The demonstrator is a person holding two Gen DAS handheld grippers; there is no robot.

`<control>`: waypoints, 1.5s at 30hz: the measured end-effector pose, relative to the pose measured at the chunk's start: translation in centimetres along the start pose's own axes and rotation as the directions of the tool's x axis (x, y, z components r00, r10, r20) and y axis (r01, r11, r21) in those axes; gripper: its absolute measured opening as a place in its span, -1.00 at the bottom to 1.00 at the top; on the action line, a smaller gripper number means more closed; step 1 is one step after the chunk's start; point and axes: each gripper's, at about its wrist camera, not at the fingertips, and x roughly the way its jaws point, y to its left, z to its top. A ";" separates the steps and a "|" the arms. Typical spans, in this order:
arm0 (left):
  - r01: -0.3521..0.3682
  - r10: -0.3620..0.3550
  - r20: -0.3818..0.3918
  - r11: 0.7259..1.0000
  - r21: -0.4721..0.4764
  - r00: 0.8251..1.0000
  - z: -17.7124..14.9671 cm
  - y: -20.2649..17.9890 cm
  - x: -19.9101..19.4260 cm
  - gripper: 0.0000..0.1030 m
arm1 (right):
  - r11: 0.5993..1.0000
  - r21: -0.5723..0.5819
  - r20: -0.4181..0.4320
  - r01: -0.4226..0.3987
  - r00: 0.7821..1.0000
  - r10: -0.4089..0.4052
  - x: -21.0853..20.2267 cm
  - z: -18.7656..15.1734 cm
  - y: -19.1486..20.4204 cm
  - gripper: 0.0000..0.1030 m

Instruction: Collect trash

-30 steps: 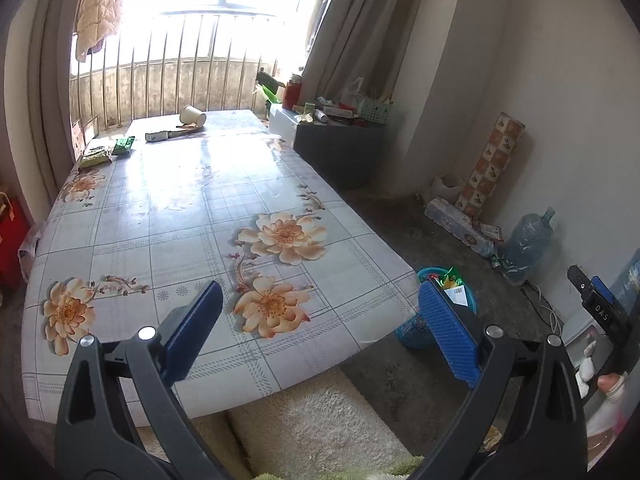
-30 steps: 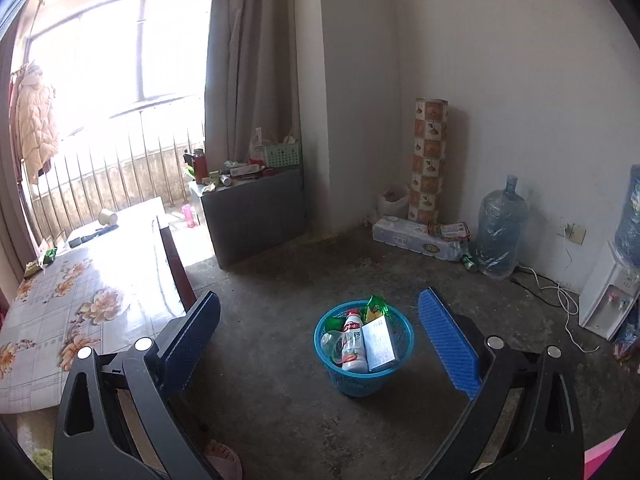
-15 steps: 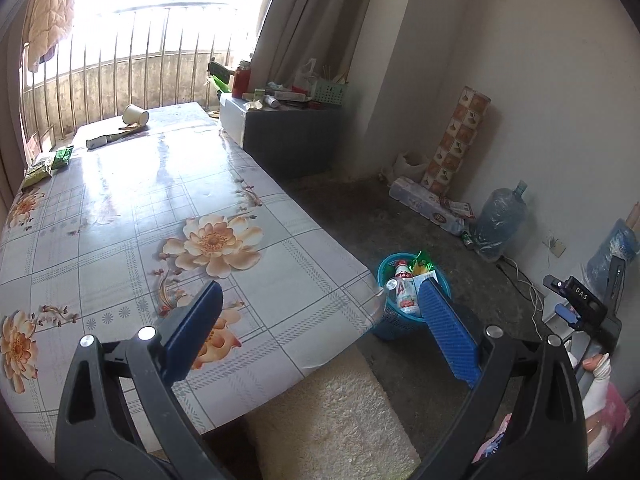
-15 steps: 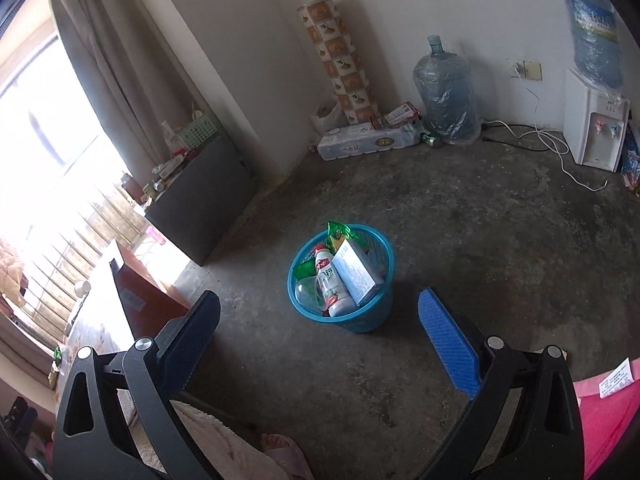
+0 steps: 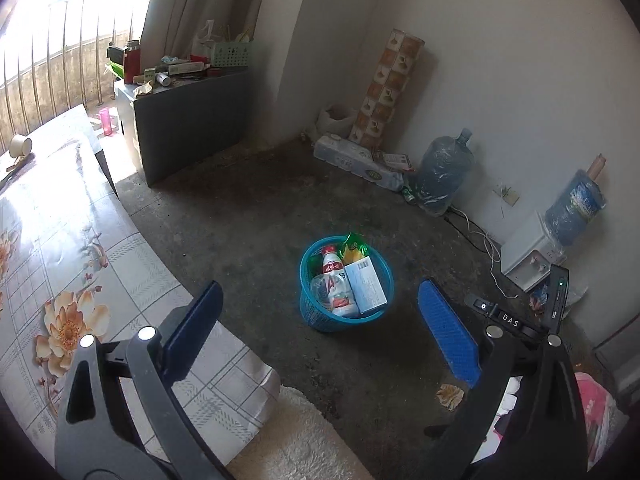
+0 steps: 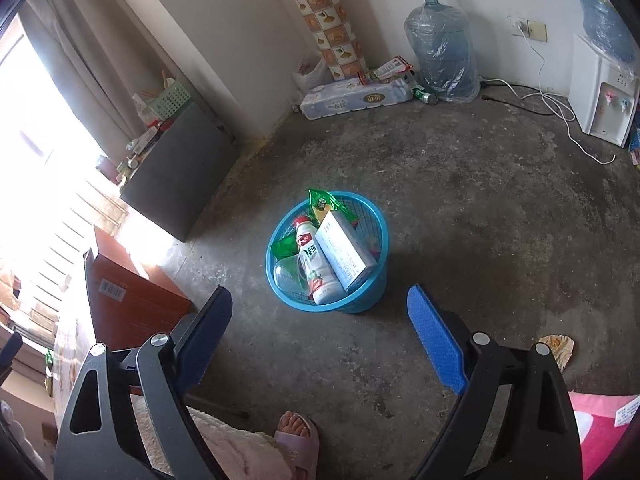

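A blue plastic trash basket stands on the concrete floor and shows in the right wrist view too. It holds a white bottle, a white box, a clear cup and green wrappers. My left gripper is open and empty, held above the floor near the table corner. My right gripper is open and empty above the floor, just short of the basket. A crumpled wrapper lies on the floor to the right; it also shows in the left wrist view.
A table with a flowered cloth is at the left, with a paper cup at its far end. A dark cabinet, a water jug, a dispenser and a cable line the walls. My slippered foot is below.
Both views have swung right and down, from the table towards the floor. The basket has come to the middle of both views and looks nearer. Both grippers stayed open.
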 end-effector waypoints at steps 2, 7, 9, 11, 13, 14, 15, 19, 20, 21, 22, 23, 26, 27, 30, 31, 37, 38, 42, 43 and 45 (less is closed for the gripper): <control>-0.033 0.034 -0.055 0.999 0.016 0.998 2.3 -0.2 3.9 0.80 | 1.000 0.009 -0.072 -0.010 0.997 0.011 4.2 1.2 0.0 0.44; -0.012 0.002 -0.220 0.999 -0.046 0.976 4.4 0.3 12.7 0.08 | 0.998 -0.058 -0.223 0.013 0.975 -0.026 15.7 3.1 1.7 -0.08; 0.015 -0.035 -0.264 0.997 -0.078 0.964 4.0 0.8 14.9 -0.02 | 0.996 -0.088 -0.270 0.012 0.962 -0.036 20.0 3.7 2.4 -0.28; 0.048 -0.067 -0.286 0.996 -0.074 0.956 3.1 0.8 16.0 -0.08 | 0.993 -0.110 -0.305 0.032 0.950 -0.065 24.0 4.0 2.5 -0.37; 0.060 -0.073 -0.312 0.997 -0.048 0.947 2.1 0.7 16.8 -0.11 | 0.994 -0.080 -0.365 0.071 0.926 -0.095 27.8 3.8 1.3 -0.57; 0.064 -0.073 -0.326 0.997 -0.037 0.943 1.5 0.7 17.0 -0.11 | 0.994 -0.061 -0.395 0.091 0.913 -0.108 29.6 3.7 0.5 -0.68; 0.063 -0.070 -0.341 0.998 -0.031 0.938 1.1 0.8 17.4 -0.11 | 0.995 -0.040 -0.424 0.094 0.900 -0.103 31.1 3.4 -0.3 -0.97; 0.060 -0.075 -0.372 0.997 -0.052 0.925 0.4 2.3 18.0 -0.12 | 0.991 -0.010 -0.485 0.133 0.866 -0.121 34.5 2.2 -2.0 -1.00; 0.057 -0.073 -0.368 0.997 -0.054 0.927 0.4 2.7 18.0 -0.12 | 0.990 -0.017 -0.493 0.141 0.860 -0.132 35.1 2.0 -2.2 -1.00; 0.051 -0.067 -0.363 0.997 -0.055 0.929 0.4 3.1 17.9 -0.12 | 0.988 -0.018 -0.506 0.153 0.851 -0.141 35.6 1.8 -2.5 -1.00; 0.046 -0.063 -0.359 0.997 -0.055 0.931 0.4 3.4 17.8 -0.12 | 0.986 -0.024 -0.509 0.164 0.847 -0.153 35.9 1.5 -2.5 -1.00; 0.041 -0.059 -0.355 0.998 -0.058 0.933 0.4 3.7 17.7 -0.12 | 0.986 -0.032 -0.509 0.166 0.846 -0.159 35.9 1.4 -2.4 -1.00; 0.035 -0.056 -0.346 0.997 -0.066 0.937 0.7 4.3 17.2 -0.12 | 0.986 -0.064 -0.474 0.154 0.865 -0.166 34.5 1.4 -1.0 -1.00; 0.032 -0.053 -0.342 0.997 -0.066 0.938 0.8 4.5 16.9 -0.12 | 0.986 -0.075 -0.453 0.148 0.876 -0.166 33.6 1.5 -0.4 -1.00; 0.032 -0.052 -0.319 0.997 -0.068 0.946 1.0 4.8 15.6 -0.12 | 0.986 -0.103 -0.338 0.131 0.928 -0.158 29.6 2.2 1.2 -0.89; 0.030 -0.051 -0.309 0.997 -0.070 0.950 1.0 4.8 15.0 -0.11 | 0.989 -0.100 -0.314 0.110 0.939 -0.137 28.4 2.3 1.6 -0.89; 0.028 -0.041 -0.222 0.998 -0.062 0.974 0.1 4.6 9.5 0.12 | 0.999 -0.017 -0.234 -0.049 0.971 0.044 20.1 1.6 2.8 -0.61; 0.024 -0.035 -0.202 0.998 -0.060 0.979 -0.2 4.6 8.4 0.19 | 0.998 -0.020 -0.218 -0.063 0.974 0.057 18.3 1.1 3.2 -0.40; 0.012 -0.019 -0.119 0.998 -0.059 0.993 -1.9 4.8 3.2 0.39 | 0.992 -0.079 -0.126 -0.096 0.988 0.085 10.4 -0.8 3.9 0.04; 0.013 -0.019 -0.099 0.998 -0.060 0.995 -2.4 4.8 1.8 0.47 | 0.990 -0.104 -0.106 -0.093 0.991 0.082 8.3 -1.4 4.4 0.07; -0.004 0.001 -0.057 0.998 -0.057 0.998 -3.7 4.8 -0.9 0.60 | 0.983 -0.169 -0.057 -0.079 0.996 0.070 4.3 -2.5 5.3 0.23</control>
